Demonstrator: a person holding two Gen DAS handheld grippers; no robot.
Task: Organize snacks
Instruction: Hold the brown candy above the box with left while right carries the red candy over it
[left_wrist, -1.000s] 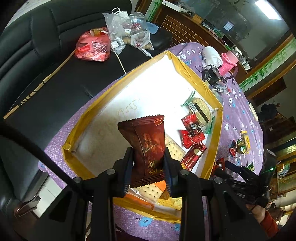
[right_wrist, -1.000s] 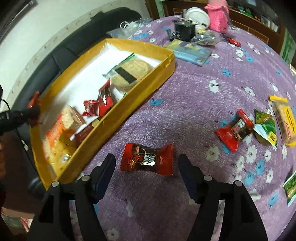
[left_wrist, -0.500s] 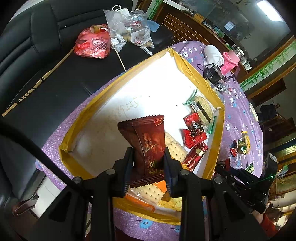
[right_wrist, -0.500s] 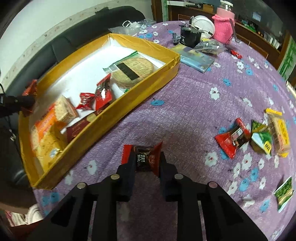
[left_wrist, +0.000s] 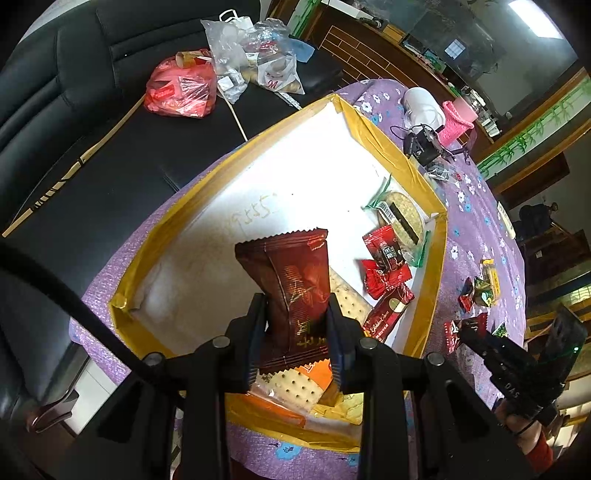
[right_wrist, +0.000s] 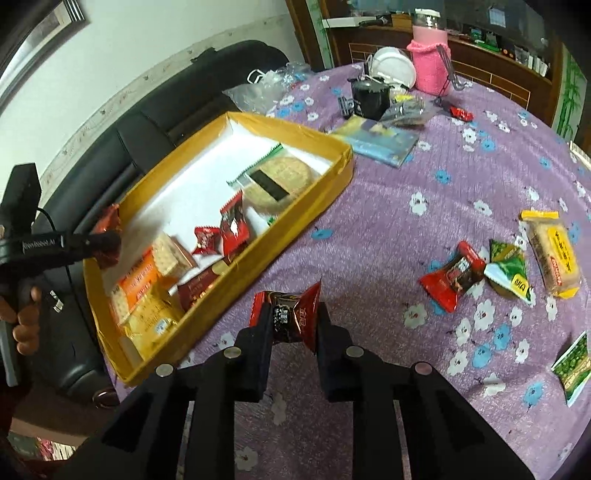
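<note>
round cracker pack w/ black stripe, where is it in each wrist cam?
Left wrist: round cracker pack at right of centre, in the yellow box's far right corner.
Right wrist: the pack sits above centre, at the box's far end.
Shared landmark: pink knitted bottle.

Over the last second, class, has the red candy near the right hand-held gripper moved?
Yes. The red candy was lying on the purple tablecloth; now the right hand-held gripper pinches it, lifted, nearer the yellow tray.
</note>
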